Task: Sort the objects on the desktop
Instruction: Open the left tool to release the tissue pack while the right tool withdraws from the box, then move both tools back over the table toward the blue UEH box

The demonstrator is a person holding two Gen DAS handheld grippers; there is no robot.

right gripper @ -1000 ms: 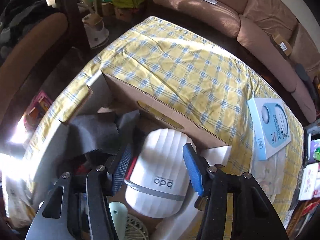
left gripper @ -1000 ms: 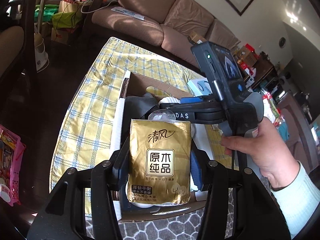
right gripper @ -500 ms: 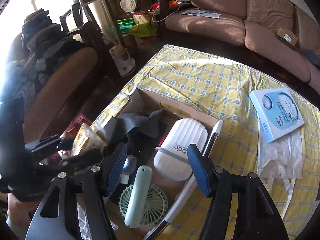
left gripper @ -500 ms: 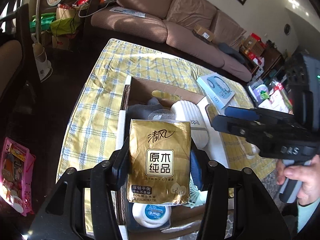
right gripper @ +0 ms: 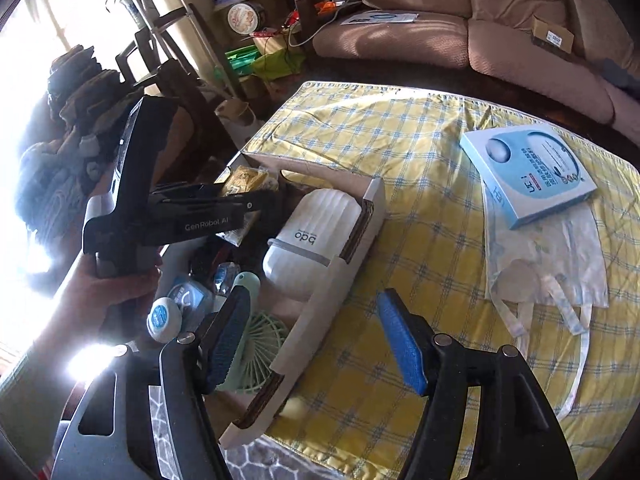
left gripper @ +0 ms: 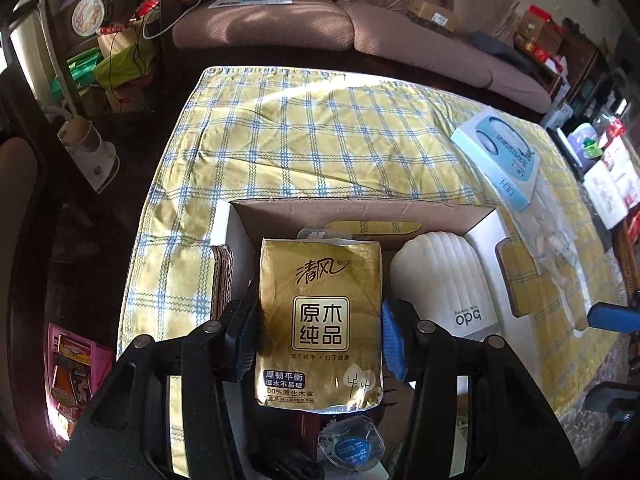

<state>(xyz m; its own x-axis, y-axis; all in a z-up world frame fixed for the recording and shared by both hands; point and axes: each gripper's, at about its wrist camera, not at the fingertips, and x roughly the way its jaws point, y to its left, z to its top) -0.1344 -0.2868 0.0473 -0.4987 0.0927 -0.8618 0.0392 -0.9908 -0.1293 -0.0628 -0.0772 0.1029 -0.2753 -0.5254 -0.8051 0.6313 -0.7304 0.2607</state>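
1. Tissue pack [left gripper: 320,324]: one soft gold foil-look packet with black characters, gripped upright between the two blue-padded fingers of the left claw [left gripper: 318,334], above the open cardboard box [left gripper: 360,210].
2. In the right wrist view, the left claw [right gripper: 256,206] is a black device held by the left hand [right gripper: 120,284] over the box, with the crinkled gold pack [right gripper: 248,180] at its tip.
3. The right claw [right gripper: 316,344] stands open and holds nothing. Its two ribbed blue pads are well apart, above the box's near wall and the cloth.
4. The box is one corrugated carton with white outer flaps, resting on the worktop.
5. Inside lie one white ribbed oblong case [right gripper: 308,240] marked "bdo", one pale green handheld fan [right gripper: 256,344] with a round grille, and one small round white container [right gripper: 162,318] with a blue label. Other dark items there are too jumbled to name.
6. One yellow, blue-checked quilted tablecloth [left gripper: 312,140] covers the worktop.
7. One flat light-blue printed carton [right gripper: 528,174] lies on the cloth, well apart from the box. One clear plastic bag [right gripper: 548,264] with loose white straps lies just beside it, partly under it.
8. One brown upholstered sofa [left gripper: 360,20] stands beyond the worktop.
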